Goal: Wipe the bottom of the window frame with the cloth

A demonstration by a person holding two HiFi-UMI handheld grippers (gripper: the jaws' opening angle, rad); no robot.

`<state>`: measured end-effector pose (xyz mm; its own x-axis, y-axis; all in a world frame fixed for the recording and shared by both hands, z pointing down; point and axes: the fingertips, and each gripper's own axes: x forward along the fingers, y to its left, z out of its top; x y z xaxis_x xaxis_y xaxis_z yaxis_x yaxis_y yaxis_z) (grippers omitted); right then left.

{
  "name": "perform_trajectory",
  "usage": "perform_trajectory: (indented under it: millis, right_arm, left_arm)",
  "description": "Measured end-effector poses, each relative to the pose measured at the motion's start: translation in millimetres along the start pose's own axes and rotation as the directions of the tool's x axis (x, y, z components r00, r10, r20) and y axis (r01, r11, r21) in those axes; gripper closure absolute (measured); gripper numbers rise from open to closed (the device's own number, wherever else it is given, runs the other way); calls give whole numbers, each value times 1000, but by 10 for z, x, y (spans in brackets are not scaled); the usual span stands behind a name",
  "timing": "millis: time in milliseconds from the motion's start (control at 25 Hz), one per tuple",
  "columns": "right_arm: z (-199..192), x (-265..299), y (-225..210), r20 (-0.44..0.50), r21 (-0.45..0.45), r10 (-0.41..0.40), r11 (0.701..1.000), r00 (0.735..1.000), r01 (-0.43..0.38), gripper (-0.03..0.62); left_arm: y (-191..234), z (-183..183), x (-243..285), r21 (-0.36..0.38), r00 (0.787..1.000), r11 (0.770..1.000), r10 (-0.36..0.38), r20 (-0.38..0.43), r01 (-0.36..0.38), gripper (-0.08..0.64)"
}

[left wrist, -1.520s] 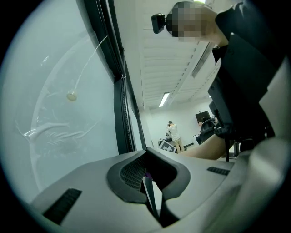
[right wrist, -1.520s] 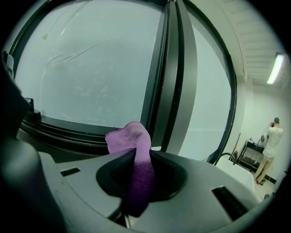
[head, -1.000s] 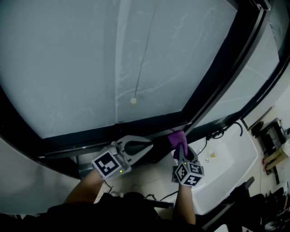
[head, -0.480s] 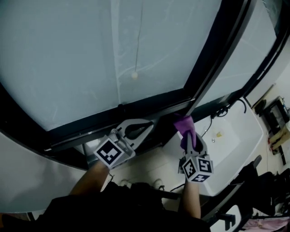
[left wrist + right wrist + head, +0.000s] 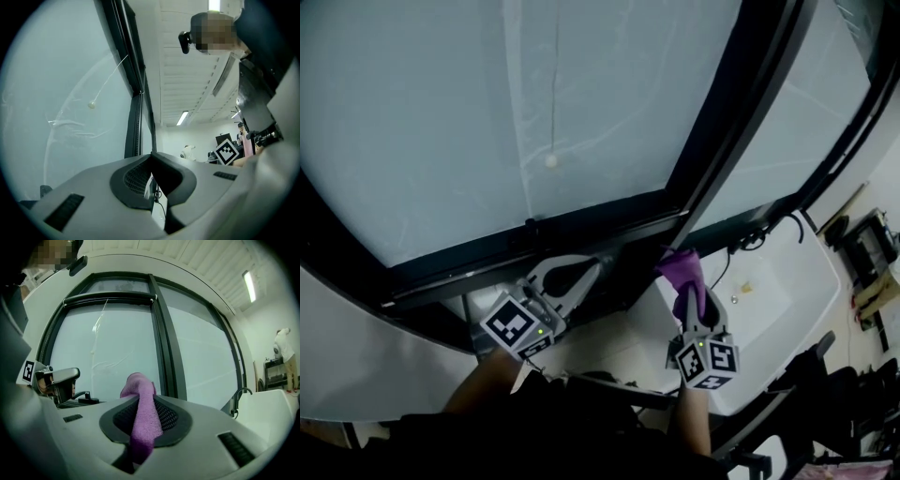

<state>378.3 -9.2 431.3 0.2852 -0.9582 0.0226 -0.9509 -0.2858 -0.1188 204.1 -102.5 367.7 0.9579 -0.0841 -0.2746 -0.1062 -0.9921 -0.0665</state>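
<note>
A purple cloth [image 5: 682, 270] [image 5: 142, 406] is pinched in my right gripper [image 5: 686, 298], and its free end sticks out toward the black bottom rail of the window frame [image 5: 534, 246], just below the corner where the upright bar [image 5: 722, 122] meets it. My left gripper [image 5: 579, 272] points at the same rail further left, its jaws shut with nothing between them. In the right gripper view the cloth runs up between the two dark pads [image 5: 166, 416]. The left gripper [image 5: 151, 164] view shows its jaws closed, with the pane beyond.
A frosted pane [image 5: 487, 112] fills the frame, with a thin cord and bead [image 5: 550, 161] hanging in front. A white sink [image 5: 769, 300] with a tap sits to the right. Dark cables and clutter lie at the right edge. A person stands far right [image 5: 283, 355].
Both grippers have drifted slightly in view as the head turned; the cloth tip has stayed close to the lower right corner of the frame. Both grips are unchanged.
</note>
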Motion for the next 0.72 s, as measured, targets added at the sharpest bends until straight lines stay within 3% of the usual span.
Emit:
perform_trajectory:
  millis: [240, 720]
  right_arm:
    - [-29, 67, -165, 6, 14, 25, 1000, 1000, -25, 531]
    - [-257, 261, -484, -28, 65, 74, 995, 997, -72, 529]
  left_arm:
    - [-82, -125, 96, -76, 1000, 997, 11, -22, -12, 568]
    - [15, -287, 152, -87, 990, 987, 135, -34, -137, 568]
